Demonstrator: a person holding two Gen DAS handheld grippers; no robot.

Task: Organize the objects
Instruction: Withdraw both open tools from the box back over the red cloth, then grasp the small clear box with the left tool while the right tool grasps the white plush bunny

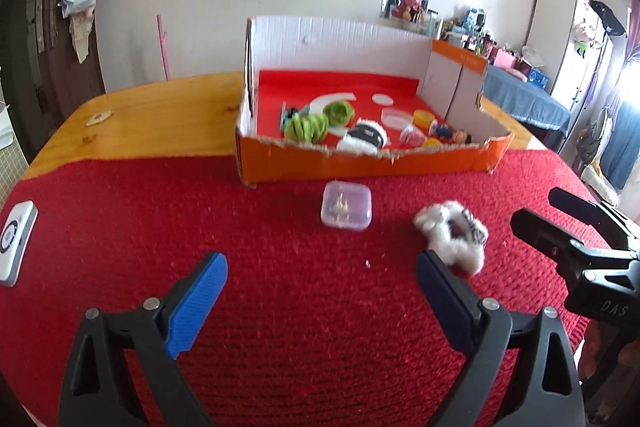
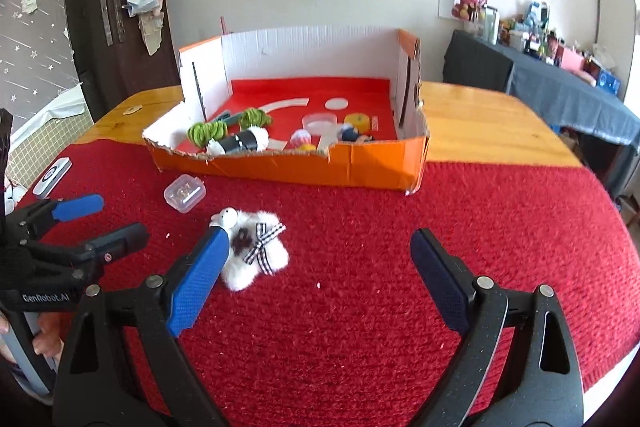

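Note:
An orange cardboard box (image 1: 360, 163) (image 2: 360, 163) with a red floor stands on the table and holds green hair ties (image 1: 306, 127), a white and black fluffy toy (image 1: 362, 139) and several small trinkets. In front of it, on the red knitted mat (image 1: 280, 307), lie a small clear plastic case (image 1: 346, 206) (image 2: 184, 193) and a white fluffy toy with a checked bow (image 1: 452, 237) (image 2: 256, 253). My left gripper (image 1: 322, 291) is open above the mat, the clear case ahead of its gap. My right gripper (image 2: 320, 267) is open, the fluffy toy by its left finger.
A white and grey remote-like device (image 1: 16, 247) (image 2: 52, 177) lies at the mat's left edge. The wooden table (image 1: 160, 115) shows beyond the mat. Bags and plush toys hang on the wall behind. A person's fingers (image 2: 44, 339) hold the left gripper's handle.

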